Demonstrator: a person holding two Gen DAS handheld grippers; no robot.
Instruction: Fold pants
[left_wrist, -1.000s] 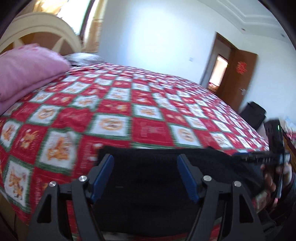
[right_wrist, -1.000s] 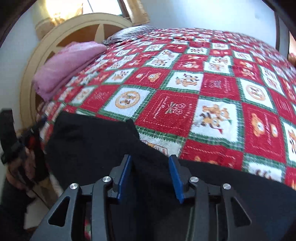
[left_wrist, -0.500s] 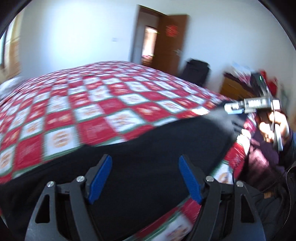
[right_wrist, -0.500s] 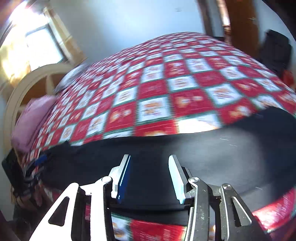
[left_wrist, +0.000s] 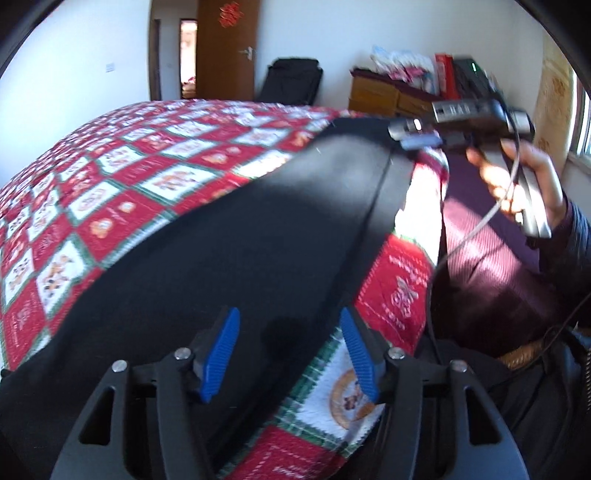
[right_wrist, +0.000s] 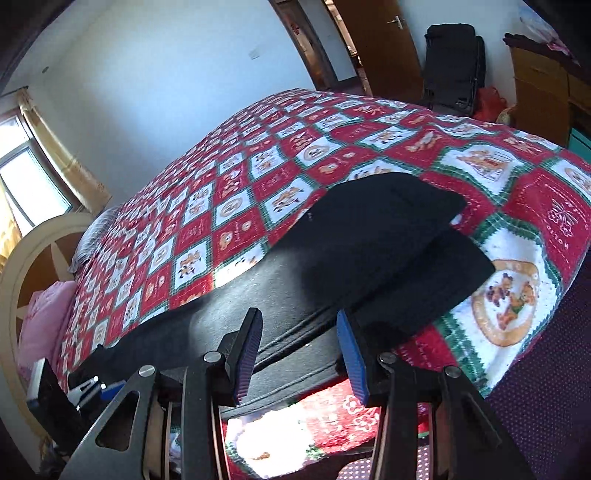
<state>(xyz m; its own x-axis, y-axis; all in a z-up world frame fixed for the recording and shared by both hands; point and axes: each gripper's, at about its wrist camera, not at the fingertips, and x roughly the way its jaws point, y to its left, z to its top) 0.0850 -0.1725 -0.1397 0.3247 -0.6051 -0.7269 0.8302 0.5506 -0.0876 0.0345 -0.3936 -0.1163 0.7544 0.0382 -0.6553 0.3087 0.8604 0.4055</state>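
Fingers of left gripper (left_wrist: 289, 352) spread wide above black pants (left_wrist: 236, 258), gripping nothing. Right gripper (right_wrist: 300, 353) fingers also apart, over the pants' edge seam, not clamped. Pants lie stretched flat along near edge of bed's red patchwork quilt (right_wrist: 258, 177).

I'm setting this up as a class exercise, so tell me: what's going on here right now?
A person is folding black pants laid out lengthwise near the edge of a bed, on a red patchwork quilt, with a gripper in each hand. The left gripper and the right gripper are both open, one over each end of the pants. Nothing is gripped. The far leg ends lie one over the other, slightly offset.
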